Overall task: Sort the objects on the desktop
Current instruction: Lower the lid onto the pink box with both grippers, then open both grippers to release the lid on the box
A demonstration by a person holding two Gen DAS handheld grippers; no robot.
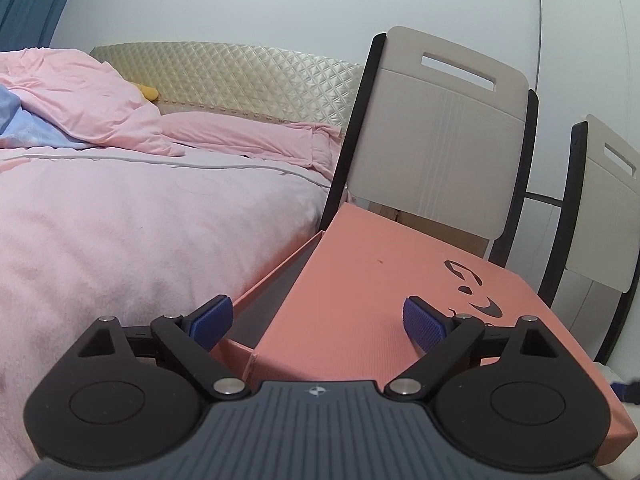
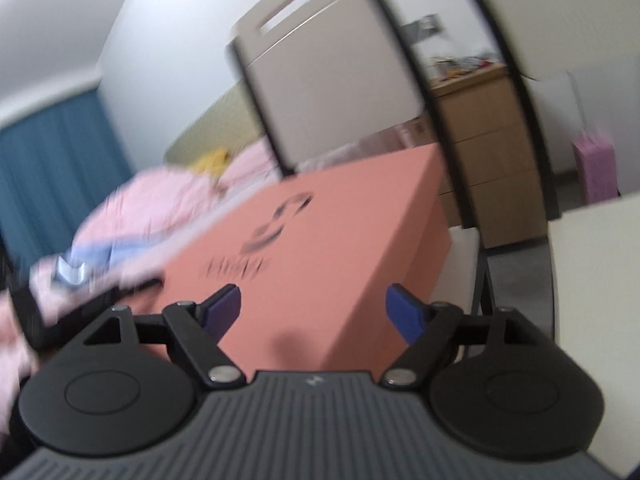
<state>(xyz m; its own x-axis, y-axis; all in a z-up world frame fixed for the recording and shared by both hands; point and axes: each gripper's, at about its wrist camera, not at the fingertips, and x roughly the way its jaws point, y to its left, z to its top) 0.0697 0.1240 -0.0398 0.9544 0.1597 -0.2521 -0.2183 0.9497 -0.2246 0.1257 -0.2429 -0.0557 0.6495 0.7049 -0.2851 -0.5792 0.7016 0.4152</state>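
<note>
A salmon-pink cardboard box with a black logo has its lid (image 1: pixel 376 280) shifted aside, leaving a dark gap (image 1: pixel 276 304) along its left side. My left gripper (image 1: pixel 318 320) is open and empty, its blue pads (image 1: pixel 212 322) straddling the lid's near left corner just above it. In the blurred right wrist view the same box (image 2: pixel 320 248) lies ahead. My right gripper (image 2: pixel 314 314) is open and empty, hovering over the box's near end. What is inside the box is hidden.
A bed with pink bedding (image 1: pixel 140 208) lies left of the box. Two beige chairs with black frames (image 1: pixel 440 132) stand behind it. A wooden drawer unit (image 2: pixel 484 152) and a white surface (image 2: pixel 600 300) show to the right.
</note>
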